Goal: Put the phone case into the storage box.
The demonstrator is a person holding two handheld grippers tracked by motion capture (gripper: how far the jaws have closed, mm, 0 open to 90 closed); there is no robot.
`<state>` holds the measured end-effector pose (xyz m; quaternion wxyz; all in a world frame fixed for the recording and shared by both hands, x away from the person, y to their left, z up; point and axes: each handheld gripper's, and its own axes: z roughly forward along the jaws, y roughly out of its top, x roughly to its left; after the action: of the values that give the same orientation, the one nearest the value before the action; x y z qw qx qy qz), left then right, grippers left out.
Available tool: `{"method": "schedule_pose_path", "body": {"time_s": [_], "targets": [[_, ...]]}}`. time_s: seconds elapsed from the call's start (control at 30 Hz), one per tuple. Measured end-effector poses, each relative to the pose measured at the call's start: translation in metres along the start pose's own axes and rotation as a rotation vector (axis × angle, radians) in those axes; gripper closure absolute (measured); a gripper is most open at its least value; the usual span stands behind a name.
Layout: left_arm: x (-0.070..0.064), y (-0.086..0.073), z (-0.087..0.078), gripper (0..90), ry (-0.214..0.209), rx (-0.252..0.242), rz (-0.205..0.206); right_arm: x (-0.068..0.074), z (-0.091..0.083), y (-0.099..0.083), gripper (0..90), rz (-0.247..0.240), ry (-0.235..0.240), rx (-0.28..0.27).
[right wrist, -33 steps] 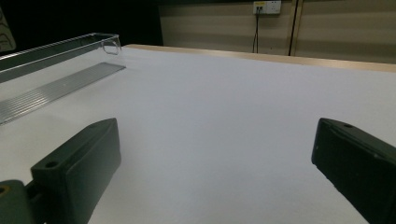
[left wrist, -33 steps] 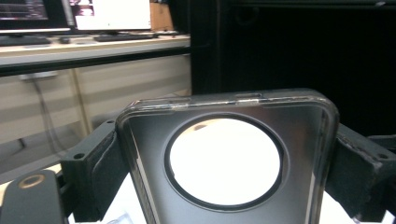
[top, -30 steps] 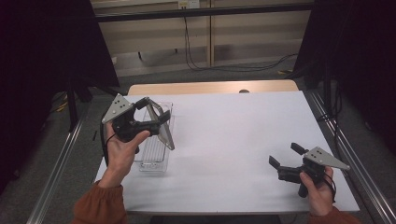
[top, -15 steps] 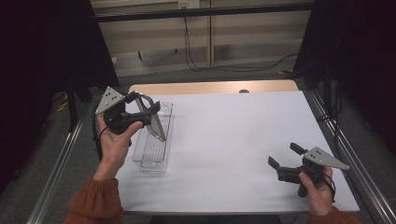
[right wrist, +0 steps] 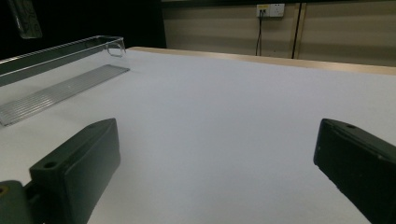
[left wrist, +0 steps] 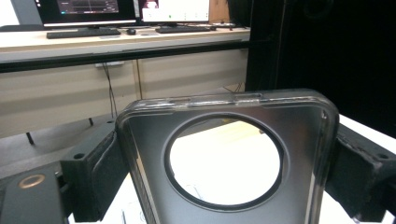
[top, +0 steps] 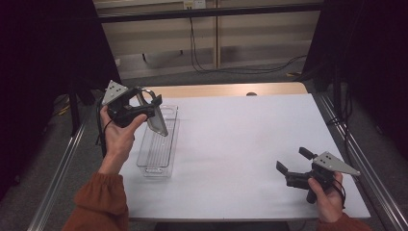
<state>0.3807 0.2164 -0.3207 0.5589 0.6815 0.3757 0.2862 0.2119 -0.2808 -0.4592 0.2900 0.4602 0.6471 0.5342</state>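
Observation:
My left gripper (top: 146,109) is raised above the table's left side, shut on a smoky translucent phone case (top: 158,120) that hangs tilted over a clear plastic tray (top: 155,166). In the left gripper view the case (left wrist: 306,135), with its large round cut-out, is clamped between the two black pads (left wrist: 93,172) of the left gripper (left wrist: 224,175). Near the table's front right corner a hand holds my right gripper (top: 294,162) low over the white surface. Its jaws stand wide apart with nothing between them, as the right gripper (right wrist: 217,163) view confirms.
The long clear tray (right wrist: 65,84) lies lengthwise along the left edge of the white table (top: 240,139). A wooden strip (top: 226,89) borders the far edge. Metal rails run along both sides, and dark curtains stand behind and beside the table.
The left hand has lifted the case up and toward the far left, away from the tray. The right gripper has stayed in place, open.

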Motion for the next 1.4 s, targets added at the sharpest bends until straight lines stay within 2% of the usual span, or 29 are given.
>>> {"method": "schedule_pose_path", "body": {"time_s": [0.13, 0.4, 0.7, 0.9, 1.03, 1.2, 1.27, 1.33, 1.4], "targets": [[0.003, -0.002, 0.006, 10.8, 0.024, 0.017, 0.009, 0.000, 0.000, 0.000, 0.0, -0.001, 0.003, 0.000], [0.009, -0.006, 0.019, 10.8, 0.056, 0.026, -0.007, 0.001, 0.001, 0.000, 0.0, 0.000, 0.008, -0.003], [0.013, -0.009, 0.036, 10.8, 0.114, 0.039, -0.010, 0.000, 0.001, -0.001, 0.2, -0.004, 0.013, 0.005], [0.012, -0.009, 0.046, 10.8, 0.116, 0.047, -0.005, 0.000, 0.001, -0.001, 0.2, -0.002, 0.016, 0.003], [0.011, -0.009, 0.051, 10.8, 0.131, 0.055, 0.014, 0.000, 0.001, -0.001, 0.1, -0.003, 0.017, 0.003], [0.014, -0.013, 0.056, 10.8, 0.141, 0.054, 0.001, 0.001, 0.001, -0.001, 0.1, 0.001, 0.020, 0.007], [0.015, -0.014, 0.058, 10.8, 0.153, 0.068, 0.011, 0.001, 0.001, -0.001, 0.1, -0.001, 0.020, 0.006], [0.017, -0.015, 0.059, 10.8, 0.143, 0.068, 0.009, 0.001, 0.001, -0.001, 0.1, 0.001, 0.021, 0.005], [0.017, -0.016, 0.060, 10.8, 0.151, 0.065, 0.001, 0.001, 0.001, -0.001, 0.1, 0.002, 0.016, 0.000]]}}
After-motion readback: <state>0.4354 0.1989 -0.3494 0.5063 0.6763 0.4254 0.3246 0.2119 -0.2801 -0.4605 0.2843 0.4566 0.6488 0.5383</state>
